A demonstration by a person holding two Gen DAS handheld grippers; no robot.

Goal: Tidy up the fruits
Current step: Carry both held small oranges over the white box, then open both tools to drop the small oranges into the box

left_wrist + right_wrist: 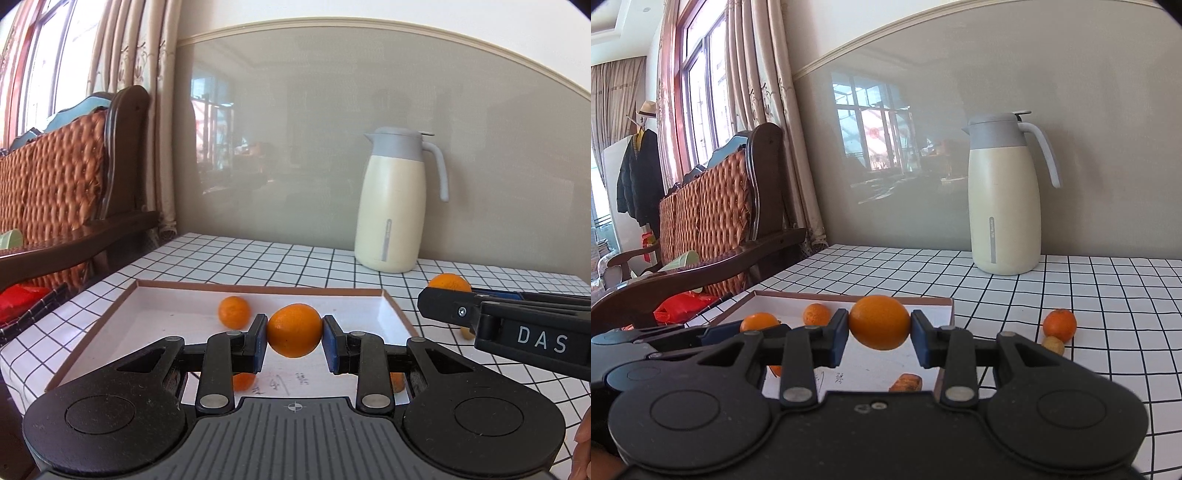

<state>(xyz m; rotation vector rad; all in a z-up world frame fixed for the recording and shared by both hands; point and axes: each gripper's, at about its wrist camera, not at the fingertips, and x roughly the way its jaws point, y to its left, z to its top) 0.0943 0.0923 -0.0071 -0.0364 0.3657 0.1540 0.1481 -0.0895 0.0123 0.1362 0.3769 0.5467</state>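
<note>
In the left wrist view my left gripper (294,338) is shut on an orange (294,325), held above a shallow white tray with a brown rim (258,287). A second orange (233,312) lies in the tray behind it. My right gripper (880,336) is shut on another orange (880,321) over the tray's right part (945,301). Each gripper shows in the other's view: the right gripper (437,297) comes in from the right with its orange (448,281), and the left gripper (738,332) from the left with its orange (759,320).
A cream and grey thermos jug (1004,199) stands at the back of the checked tablecloth (1108,295). On the cloth right of the tray lie a small orange (1060,324) and a small yellowish fruit (1053,345). A brown item (905,382) lies in the tray. A wooden chair (713,206) stands left.
</note>
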